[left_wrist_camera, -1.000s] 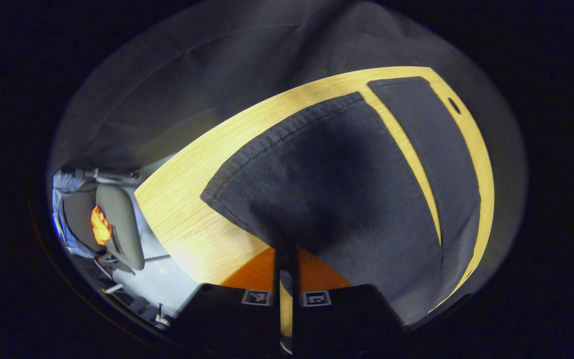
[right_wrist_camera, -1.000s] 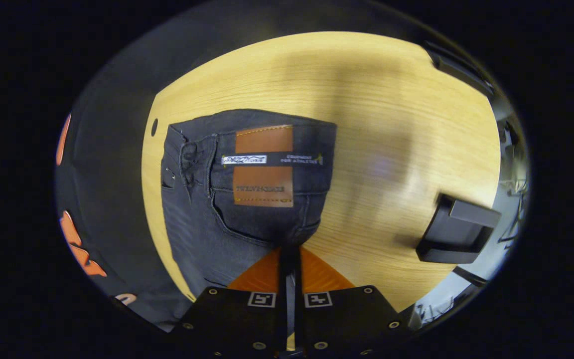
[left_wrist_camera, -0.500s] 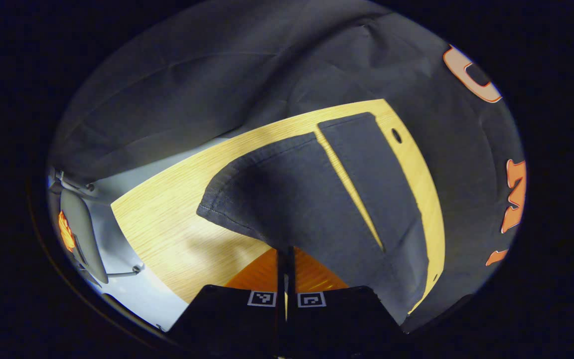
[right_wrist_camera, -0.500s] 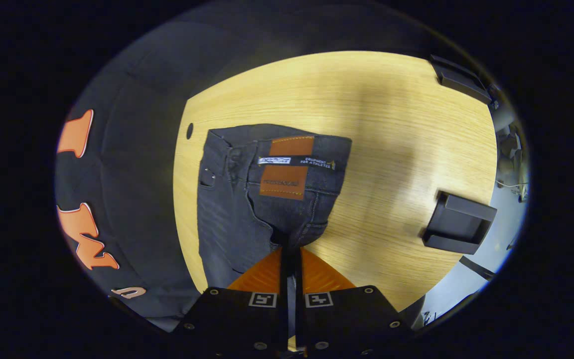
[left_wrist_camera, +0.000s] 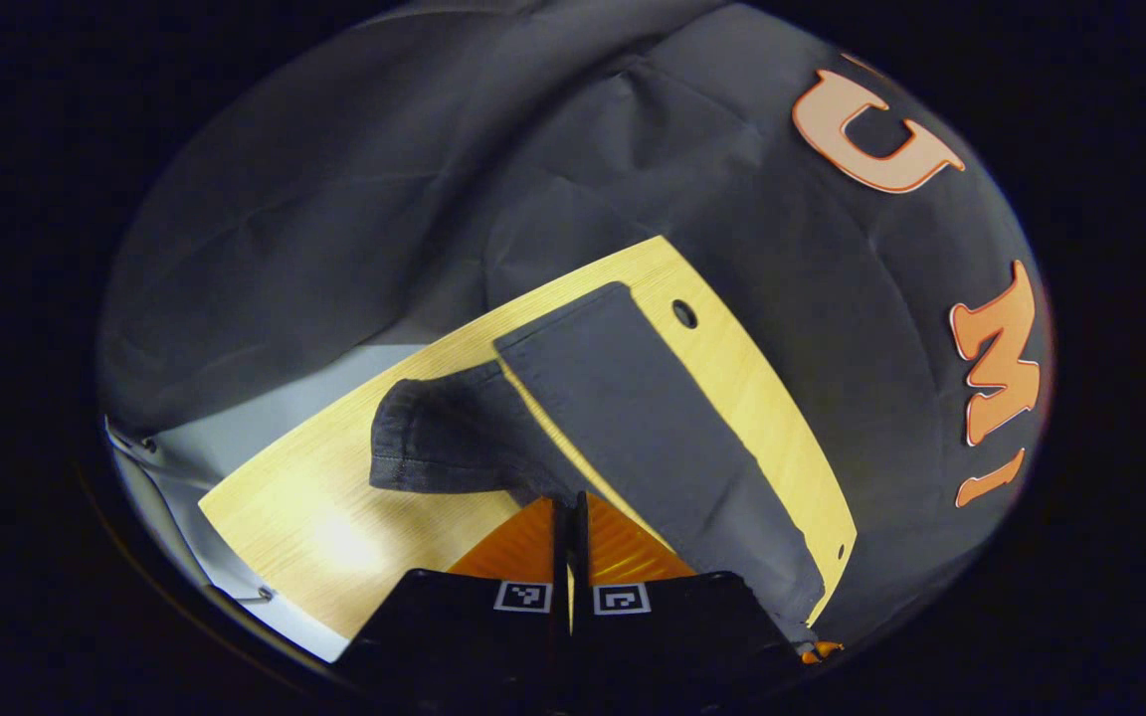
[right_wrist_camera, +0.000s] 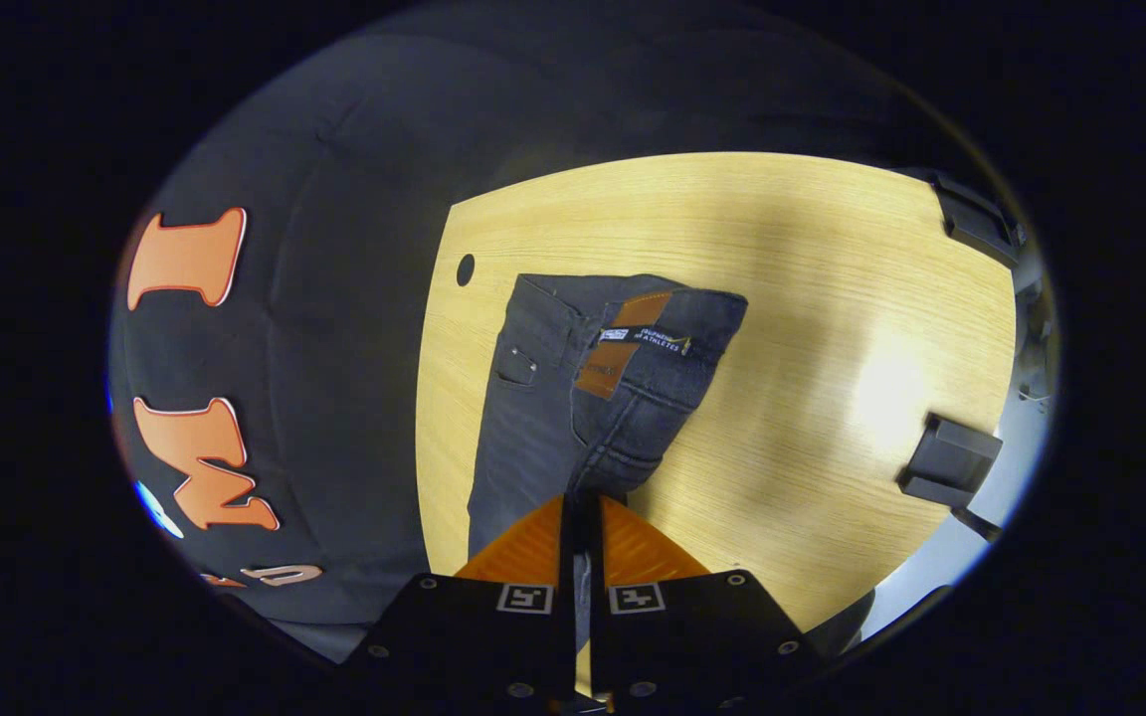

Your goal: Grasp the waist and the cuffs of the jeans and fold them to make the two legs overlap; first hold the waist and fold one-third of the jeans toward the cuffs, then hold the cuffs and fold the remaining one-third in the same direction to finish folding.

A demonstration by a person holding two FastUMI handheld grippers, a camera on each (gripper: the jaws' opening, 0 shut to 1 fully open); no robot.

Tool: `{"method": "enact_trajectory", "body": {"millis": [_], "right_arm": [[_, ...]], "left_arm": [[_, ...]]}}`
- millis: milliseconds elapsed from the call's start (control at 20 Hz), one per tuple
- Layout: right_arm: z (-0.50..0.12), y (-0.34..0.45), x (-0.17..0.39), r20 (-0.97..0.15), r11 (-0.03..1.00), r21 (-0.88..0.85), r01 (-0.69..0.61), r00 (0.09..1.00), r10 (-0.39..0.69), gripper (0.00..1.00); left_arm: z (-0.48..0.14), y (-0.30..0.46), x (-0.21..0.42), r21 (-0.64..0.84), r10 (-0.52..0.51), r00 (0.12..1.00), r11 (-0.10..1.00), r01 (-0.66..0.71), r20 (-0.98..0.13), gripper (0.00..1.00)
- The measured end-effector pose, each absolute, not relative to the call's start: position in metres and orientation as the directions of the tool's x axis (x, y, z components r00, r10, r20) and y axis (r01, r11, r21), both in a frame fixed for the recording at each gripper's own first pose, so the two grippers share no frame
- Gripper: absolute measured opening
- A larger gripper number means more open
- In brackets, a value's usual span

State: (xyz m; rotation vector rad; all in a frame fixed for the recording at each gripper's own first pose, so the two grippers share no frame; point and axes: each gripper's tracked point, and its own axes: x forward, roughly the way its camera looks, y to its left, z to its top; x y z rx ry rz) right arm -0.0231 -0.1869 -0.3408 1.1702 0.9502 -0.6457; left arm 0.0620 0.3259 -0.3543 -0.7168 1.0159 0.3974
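Dark grey jeans lie on a light wooden table (left_wrist_camera: 285,507). In the left gripper view my left gripper (left_wrist_camera: 569,509) is shut on the near leg's cuff (left_wrist_camera: 444,438), which hangs lifted and curled above the table. The far leg (left_wrist_camera: 643,428) lies flat beside it. In the right gripper view my right gripper (right_wrist_camera: 583,509) is shut on the jeans' waist (right_wrist_camera: 633,368), raised off the table. The brown leather patch (right_wrist_camera: 623,343) faces up, and the waist end drapes down toward the flat part (right_wrist_camera: 518,438).
A black box-like object (right_wrist_camera: 946,462) sits near the table's right edge, and another black piece (right_wrist_camera: 976,214) at the far right corner. A small round hole (right_wrist_camera: 466,269) marks the tabletop by the wall. Bare wood spreads right of the jeans.
Both grippers have risen and pulled back with the denim. The near leg's cuff has lifted and shifted toward the far leg; the waist flap has swung up and turned.
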Motion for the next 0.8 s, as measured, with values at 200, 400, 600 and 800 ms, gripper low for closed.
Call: {"method": "enact_trajectory", "body": {"millis": [200,400,600,800], "right_arm": [[-0.332,-0.187,0.001,-0.866,0.296,0.491,0.819,0.497,0.06,0.06],[-0.331,-0.188,0.024,-0.86,0.293,0.501,0.814,0.505,0.066,0.06],[-0.337,-0.191,0.054,-0.863,0.3,0.498,0.814,0.499,0.079,0.06],[-0.346,-0.195,0.084,-0.871,0.315,0.483,0.817,0.485,0.078,0.06]], "left_arm": [[-0.352,0.324,0.092,-0.343,-0.015,0.5,0.745,-0.572,-0.866,0.01],[-0.362,0.325,0.117,-0.332,-0.011,0.493,0.753,-0.569,-0.87,0.01],[-0.378,0.323,0.148,-0.306,-0.012,0.474,0.779,-0.548,-0.88,0.01],[-0.386,0.322,0.186,-0.286,-0.003,0.478,0.806,-0.519,-0.878,0.01]]}}
